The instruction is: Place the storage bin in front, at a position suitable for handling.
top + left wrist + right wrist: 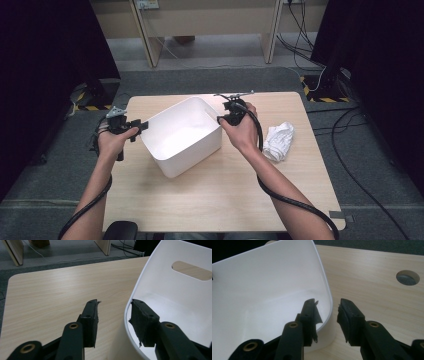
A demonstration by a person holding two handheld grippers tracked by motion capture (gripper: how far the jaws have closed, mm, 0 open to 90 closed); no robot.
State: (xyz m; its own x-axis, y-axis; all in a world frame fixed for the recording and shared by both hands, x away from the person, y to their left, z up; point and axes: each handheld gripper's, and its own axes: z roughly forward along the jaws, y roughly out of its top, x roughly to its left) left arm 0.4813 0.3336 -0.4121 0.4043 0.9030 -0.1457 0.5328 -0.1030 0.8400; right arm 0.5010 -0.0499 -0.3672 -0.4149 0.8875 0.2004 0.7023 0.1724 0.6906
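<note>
Fingers: left gripper (113,315) straddles the left wall of the white rectangular plastic bin (181,134), pads apart, not yet pressing | right gripper (327,312) likewise spread astride its right wall | bin mid-table on the light wooden table (220,190) | crumpled white cloth (278,141) lies right of it.

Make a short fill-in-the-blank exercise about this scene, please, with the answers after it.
1. The white plastic bin stands on a ___ table.
2. Each tool, left tool and right tool, has one jaw inside and one outside the bin's ___.
3. The crumpled white cloth lies on the ___ side of the bin.

Answers: wooden; rim; right
</note>
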